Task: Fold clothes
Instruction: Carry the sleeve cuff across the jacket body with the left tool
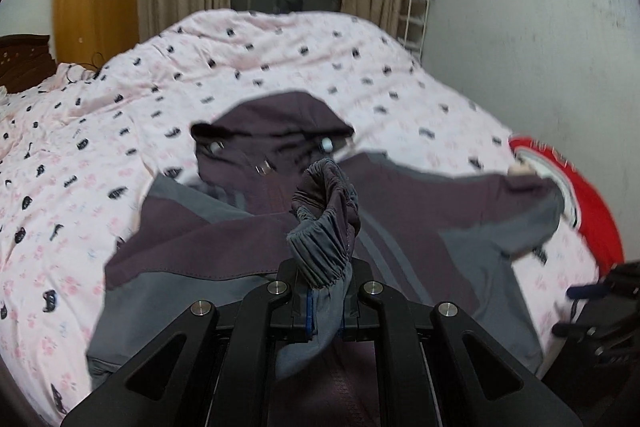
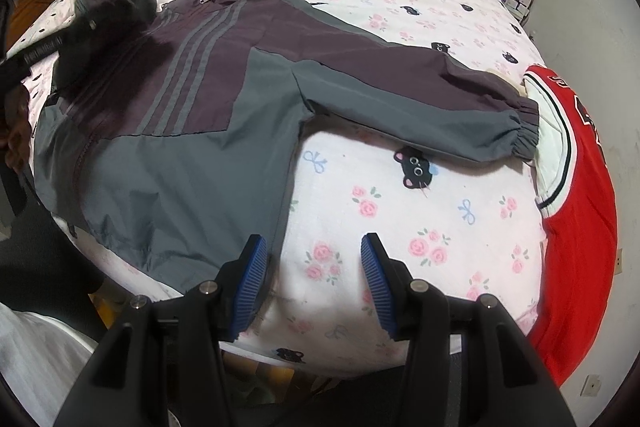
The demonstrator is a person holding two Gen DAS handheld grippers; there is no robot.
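Left wrist: our left gripper (image 1: 325, 301) pinched the jacket's (image 2: 208, 75) gathered elastic cuff (image 1: 320, 251). Our right gripper (image 2: 314, 267) gaped, ribbed blue pads (image 2: 250, 269) above the floral sheet (image 2: 400, 227).

The support surface is a bed covered by a pink cotton quilt (image 2: 420, 211) printed with roses, bows and black cat faces. A hooded purple-and-grey zip jacket (image 2: 192, 107) lies flat on the quilt, ahead and to the left of the right gripper, hood pointing away from it. One sleeve extends to the right, its elastic cuff touching a red sleeveless jersey with white and black trim (image 2: 576, 227). The jersey lies at the bed's right edge.
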